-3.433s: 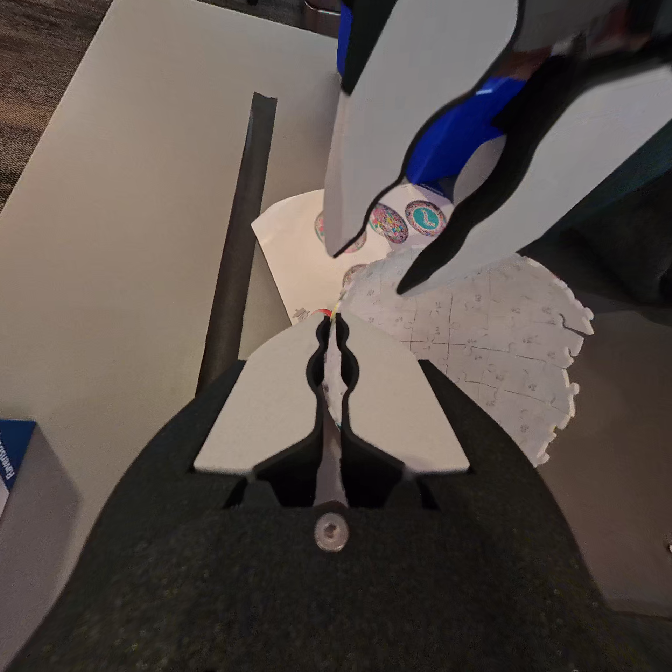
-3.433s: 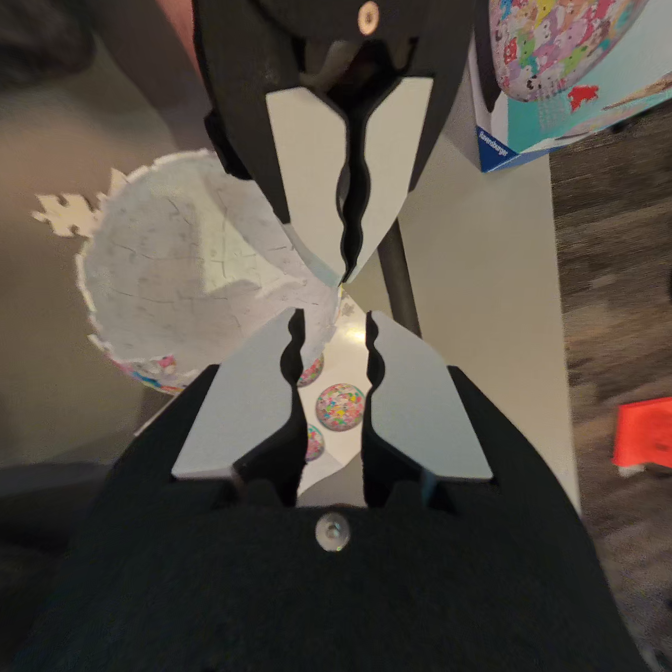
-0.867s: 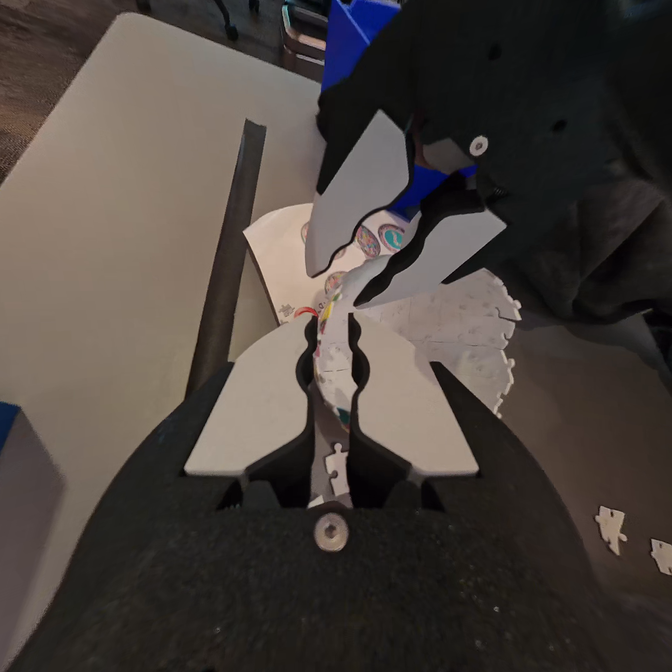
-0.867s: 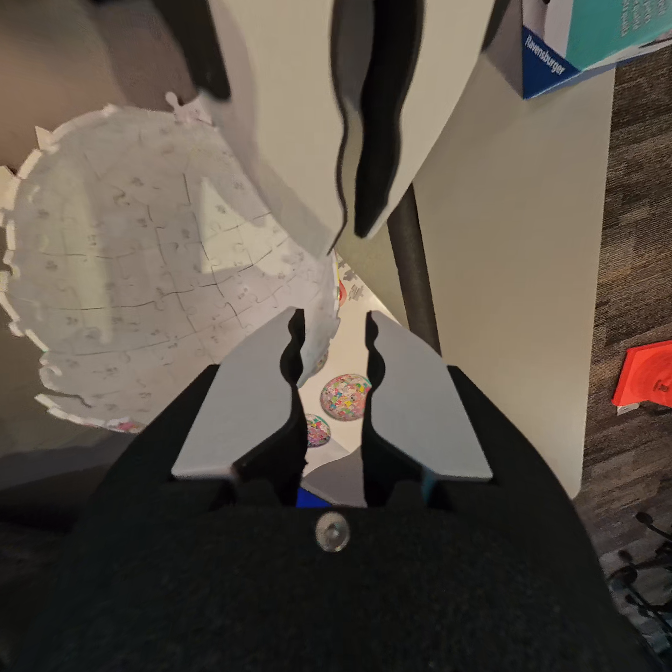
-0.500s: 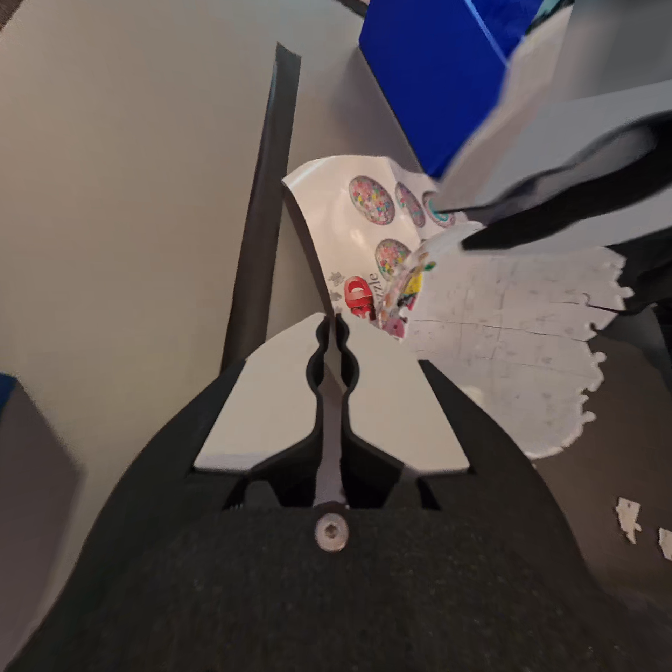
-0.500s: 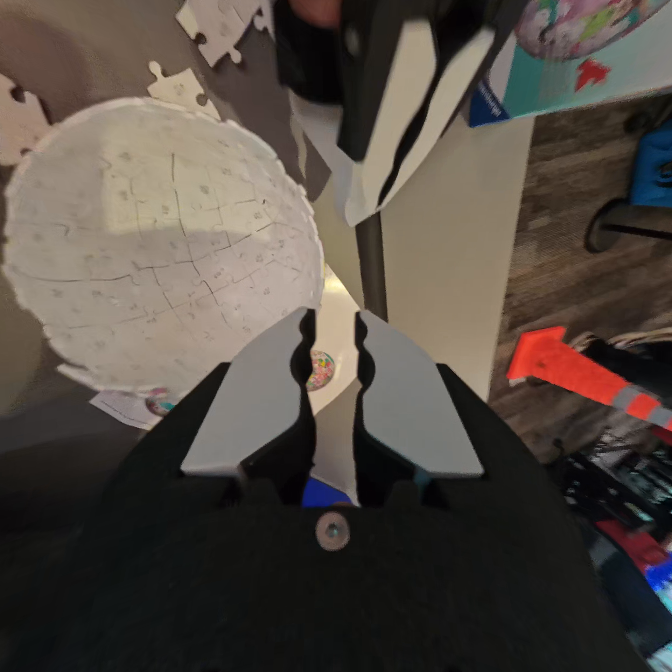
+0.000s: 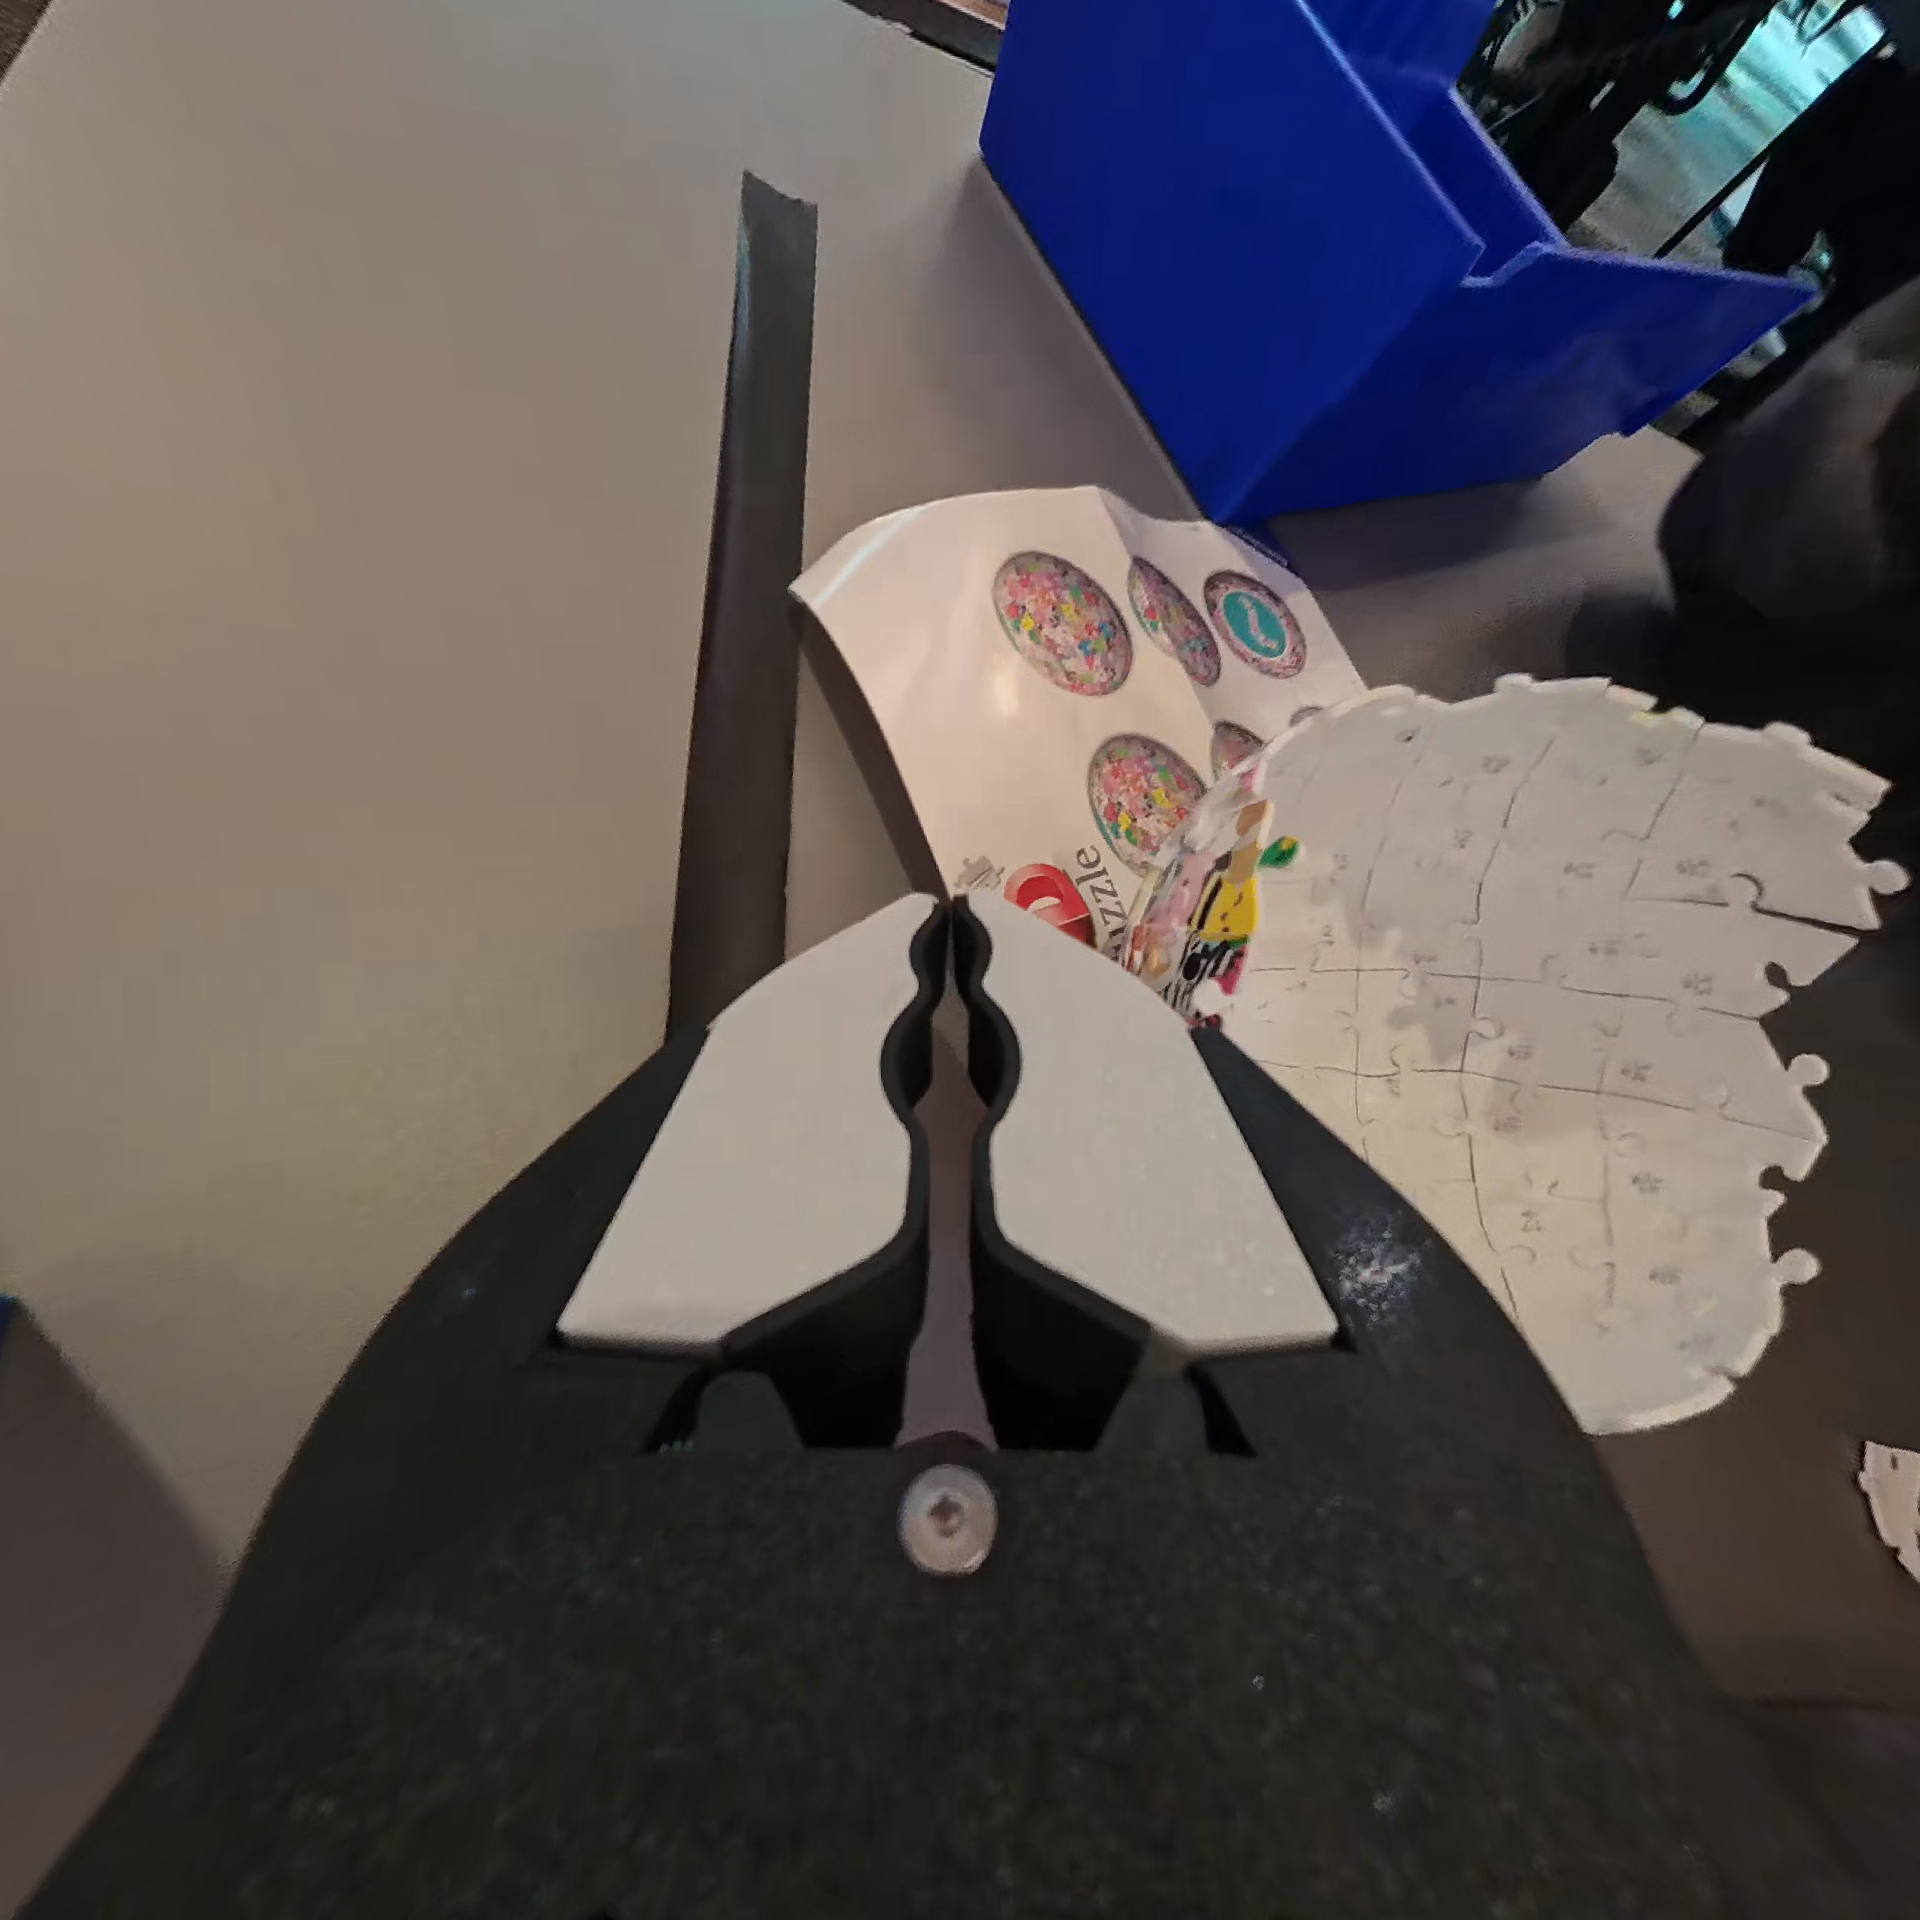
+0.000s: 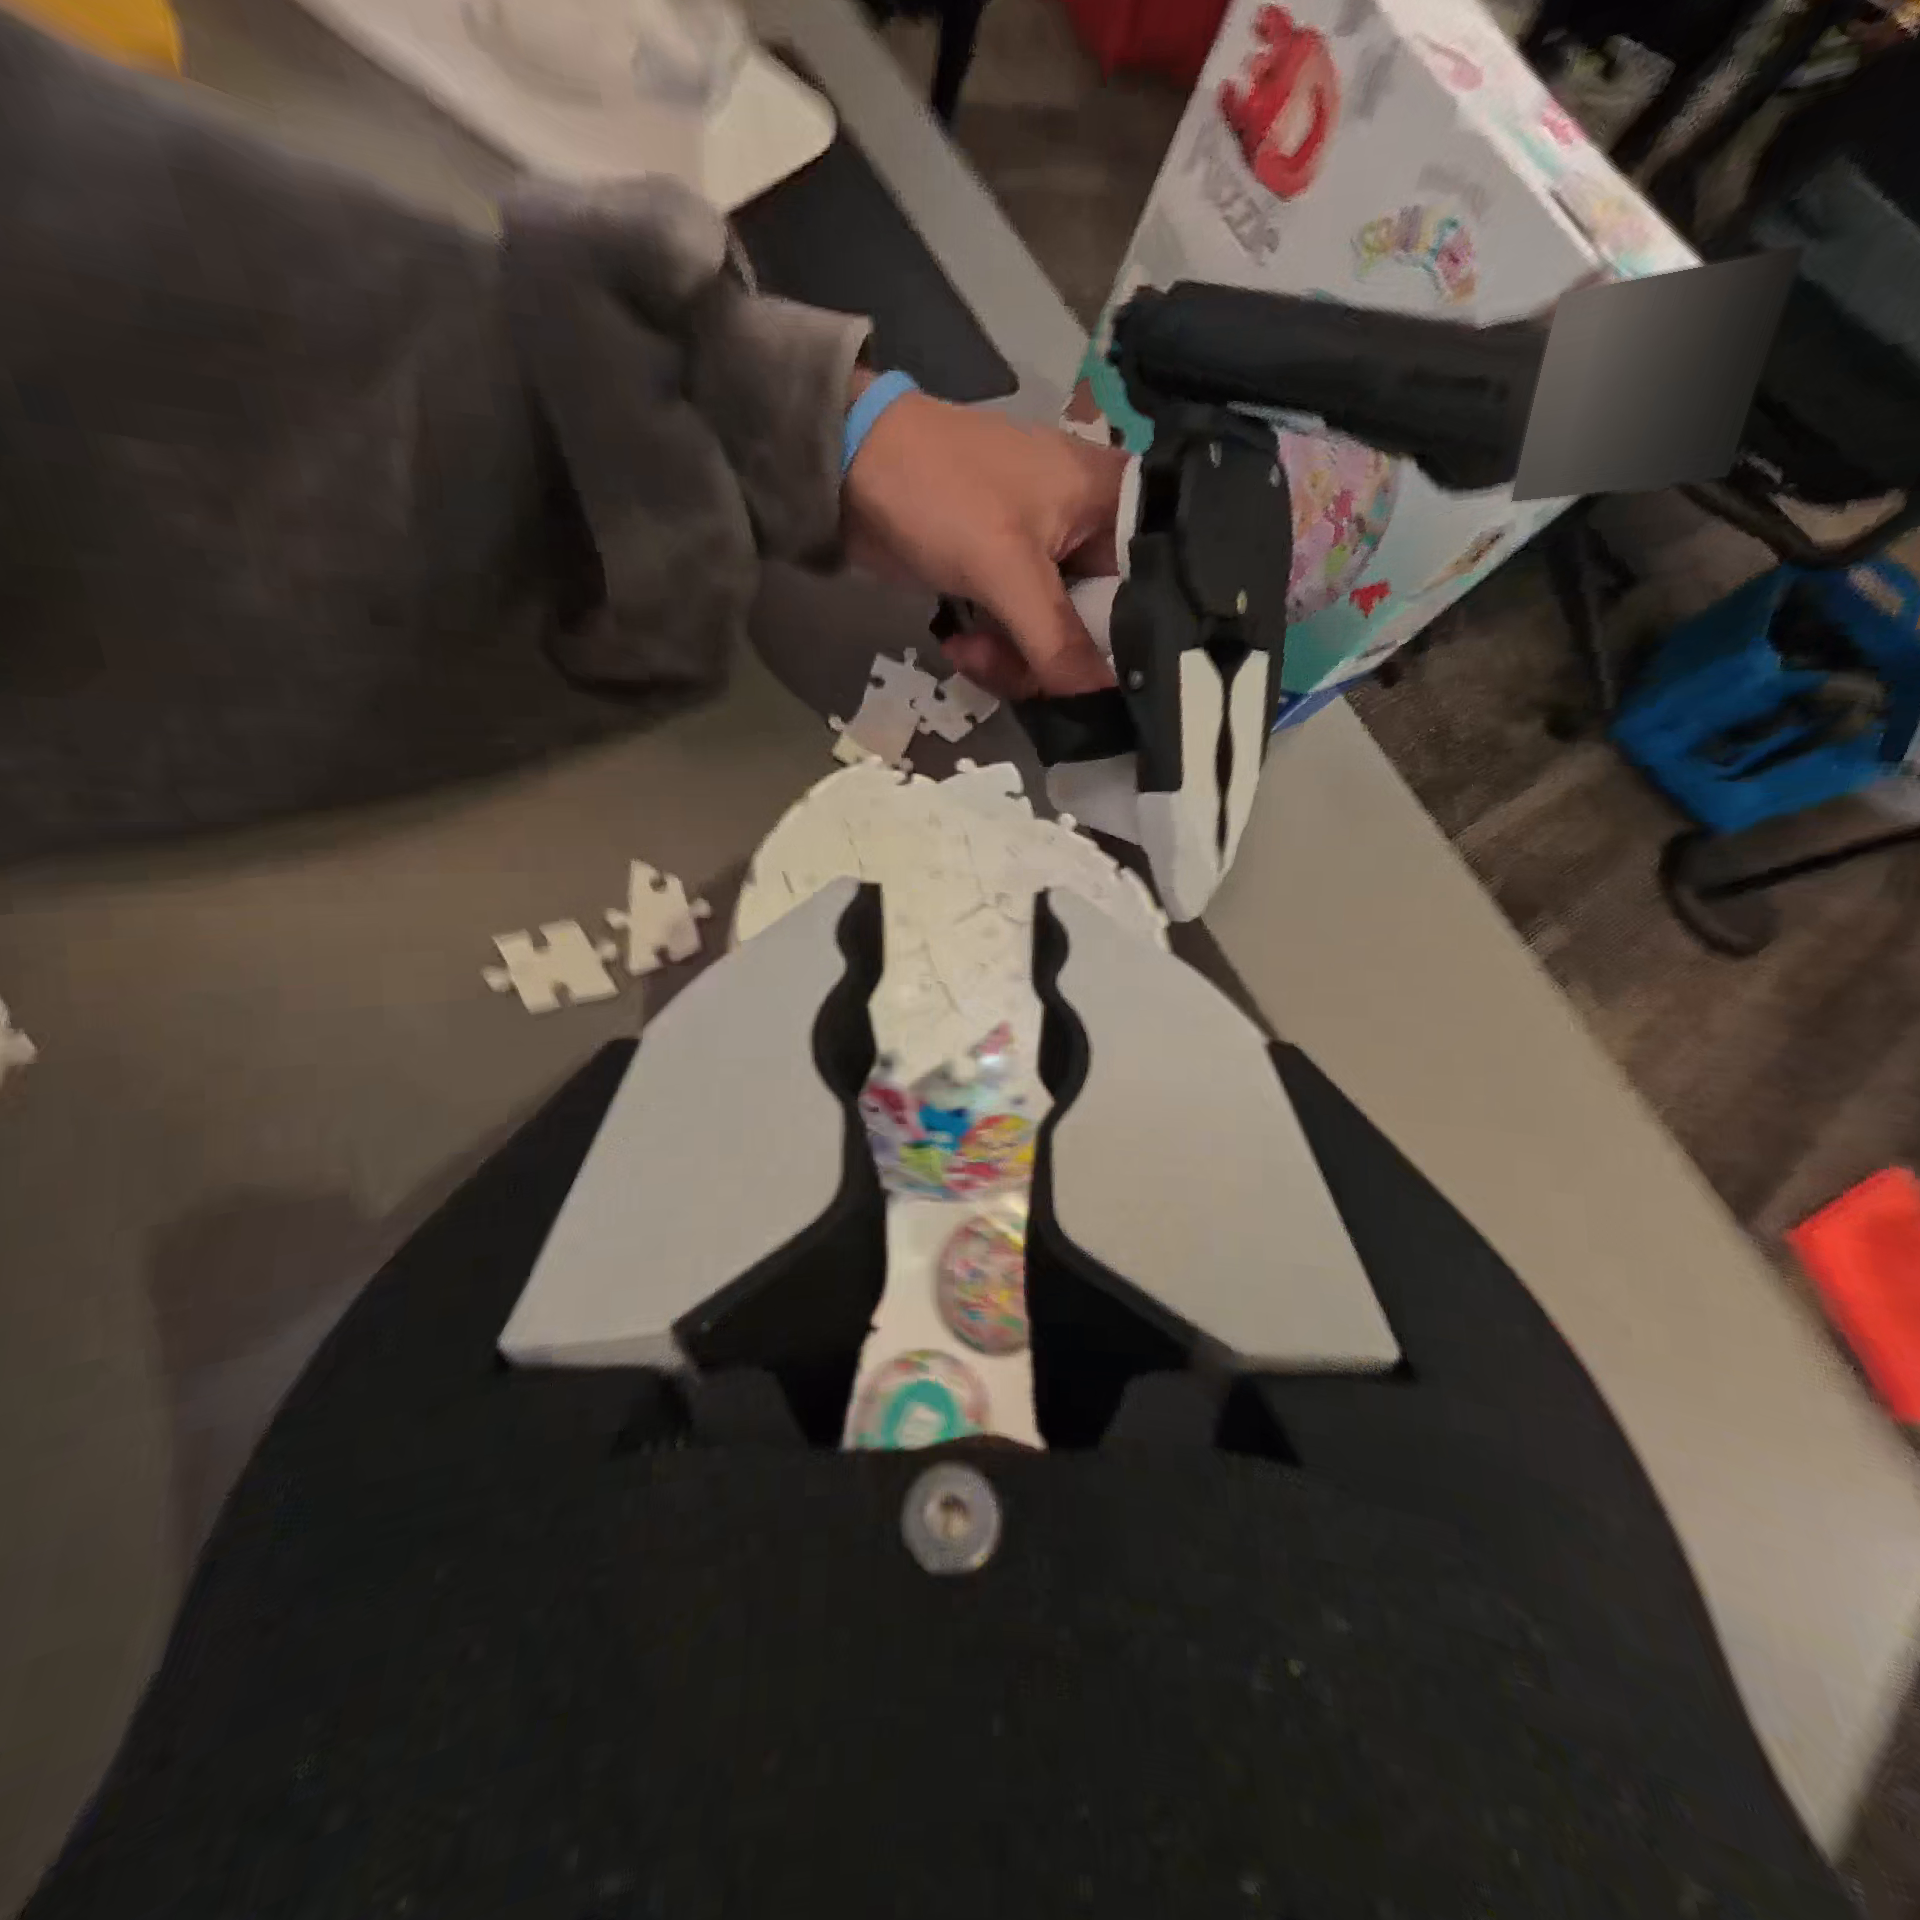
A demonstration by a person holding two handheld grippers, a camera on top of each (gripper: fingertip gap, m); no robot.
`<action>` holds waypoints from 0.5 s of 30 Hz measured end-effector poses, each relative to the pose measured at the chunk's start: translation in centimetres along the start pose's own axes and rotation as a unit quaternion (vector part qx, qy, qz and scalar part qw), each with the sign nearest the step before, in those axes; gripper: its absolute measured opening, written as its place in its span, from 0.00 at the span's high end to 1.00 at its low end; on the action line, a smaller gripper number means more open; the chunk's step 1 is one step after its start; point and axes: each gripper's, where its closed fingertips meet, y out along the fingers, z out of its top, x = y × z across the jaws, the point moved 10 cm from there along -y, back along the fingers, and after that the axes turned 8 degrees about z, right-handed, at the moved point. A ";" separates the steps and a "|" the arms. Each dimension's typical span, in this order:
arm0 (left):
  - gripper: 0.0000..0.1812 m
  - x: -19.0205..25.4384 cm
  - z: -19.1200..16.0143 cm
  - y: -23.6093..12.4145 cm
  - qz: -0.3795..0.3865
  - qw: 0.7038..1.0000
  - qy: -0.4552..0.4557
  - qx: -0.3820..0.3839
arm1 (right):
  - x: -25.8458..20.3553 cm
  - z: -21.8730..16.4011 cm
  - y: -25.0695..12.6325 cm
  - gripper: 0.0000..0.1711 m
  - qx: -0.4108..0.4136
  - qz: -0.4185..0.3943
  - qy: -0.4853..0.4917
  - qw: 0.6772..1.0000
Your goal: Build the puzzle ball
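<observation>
The half-built puzzle ball [image 7: 1507, 1039] is a white shell with a coloured outside, and it rests on the table on the instruction sheet [image 7: 1018, 707]. My left gripper [image 7: 951, 912] is shut with nothing between its fingers, just left of the shell's coloured rim and apart from it. It also shows in the right wrist view [image 8: 1195, 810], held by a hand [image 8: 977, 530]. My right gripper [image 8: 956, 894] is open and empty above the near side of the shell [image 8: 956, 935], which shows between its fingers. Loose white pieces [image 8: 551, 966] lie left of the shell.
A blue bin [image 7: 1299, 239] stands behind the sheet. A dark gap [image 7: 743, 582] runs between two table tops. The puzzle box [image 8: 1382, 208] stands behind the left gripper. More loose pieces [image 8: 914, 707] lie under the hand. A grey sleeve [image 8: 364, 436] covers the far left.
My left gripper let go of the shell's rim, shut and drew off to its left. My right gripper pulled back and up. The shell now lies free on the table.
</observation>
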 end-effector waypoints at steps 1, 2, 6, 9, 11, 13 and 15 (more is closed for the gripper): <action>1.00 0.0 0.1 -0.1 0.005 1.000 0.001 -0.001 | -0.6 -0.7 0.3 0.80 0.016 -0.012 0.035 0.999; 1.00 0.0 0.2 -0.2 0.012 1.000 0.001 -0.002 | -1.1 -1.4 0.6 0.74 0.029 -0.036 0.065 0.997; 1.00 0.1 0.6 -0.8 0.029 1.000 0.001 0.004 | -2.6 -3.8 1.5 0.68 0.054 -0.128 0.097 0.986; 1.00 0.3 1.0 -1.5 0.029 0.999 0.001 0.016 | -2.8 -4.5 2.4 0.66 0.080 -0.153 0.112 0.978; 1.00 0.4 1.2 -1.8 0.029 0.999 0.000 0.022 | -2.4 -4.8 2.8 0.58 0.069 -0.177 0.111 0.975; 1.00 0.5 1.3 -2.2 0.031 0.999 -0.002 0.027 | -2.3 -5.1 2.9 0.59 0.070 -0.181 0.113 0.974; 1.00 0.6 1.4 -2.5 0.032 0.999 -0.001 0.031 | -2.4 -5.4 2.9 0.61 0.079 -0.175 0.122 0.974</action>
